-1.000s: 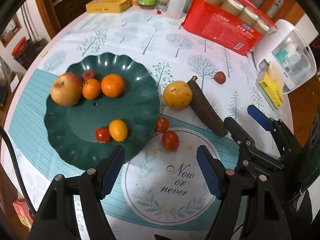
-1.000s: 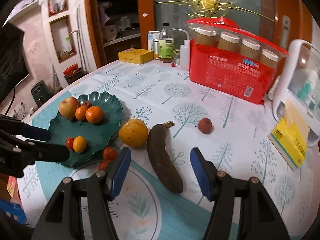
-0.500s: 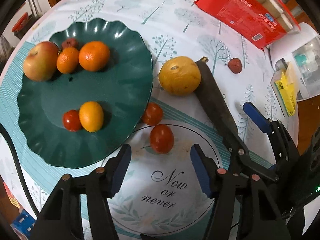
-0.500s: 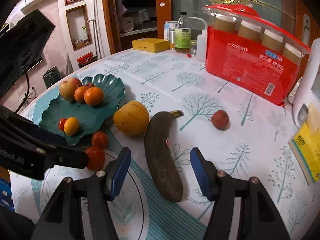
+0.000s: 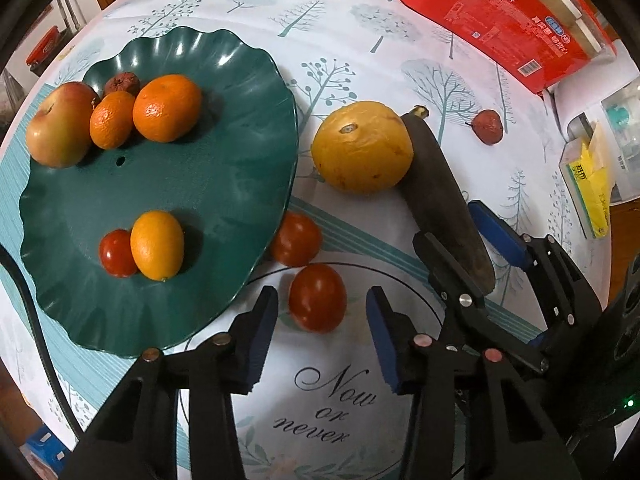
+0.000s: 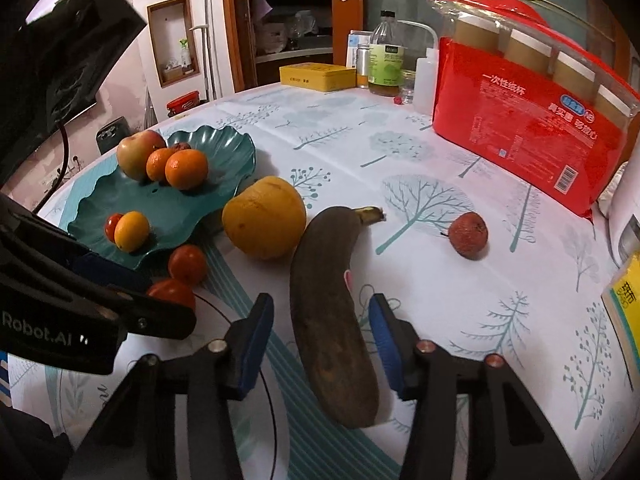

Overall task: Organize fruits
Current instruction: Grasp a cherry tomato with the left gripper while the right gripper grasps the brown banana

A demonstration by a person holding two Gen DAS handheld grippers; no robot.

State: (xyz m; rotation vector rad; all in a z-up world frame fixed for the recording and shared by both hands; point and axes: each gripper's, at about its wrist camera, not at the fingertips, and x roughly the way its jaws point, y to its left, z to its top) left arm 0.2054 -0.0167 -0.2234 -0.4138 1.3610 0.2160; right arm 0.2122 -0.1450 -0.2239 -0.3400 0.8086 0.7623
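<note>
On the tablecloth a red tomato [image 5: 318,298] lies between the fingers of my left gripper [image 5: 320,320], whose jaws are closing; a thin gap still shows at each pad. A second tomato [image 5: 296,238] touches the rim of the green plate [image 5: 200,184], which holds an apple, oranges and small fruit. My right gripper [image 6: 322,336] straddles the dark overripe banana [image 6: 328,280], its jaws closing with the pads just clear of the skin. A round yellow fruit [image 6: 264,218] leans against the banana. A small red fruit [image 6: 468,235] lies alone to the right.
A red pack of paper cups [image 6: 528,120] stands at the back right, with bottles and a yellow box [image 6: 318,77] behind it. A yellow tissue pack [image 5: 592,176] and a white appliance sit at the right edge. A black cable runs along the plate's left side.
Both grippers have come down toward the table and their jaws have narrowed. The left now brackets the near tomato, the right brackets the banana's lower half.
</note>
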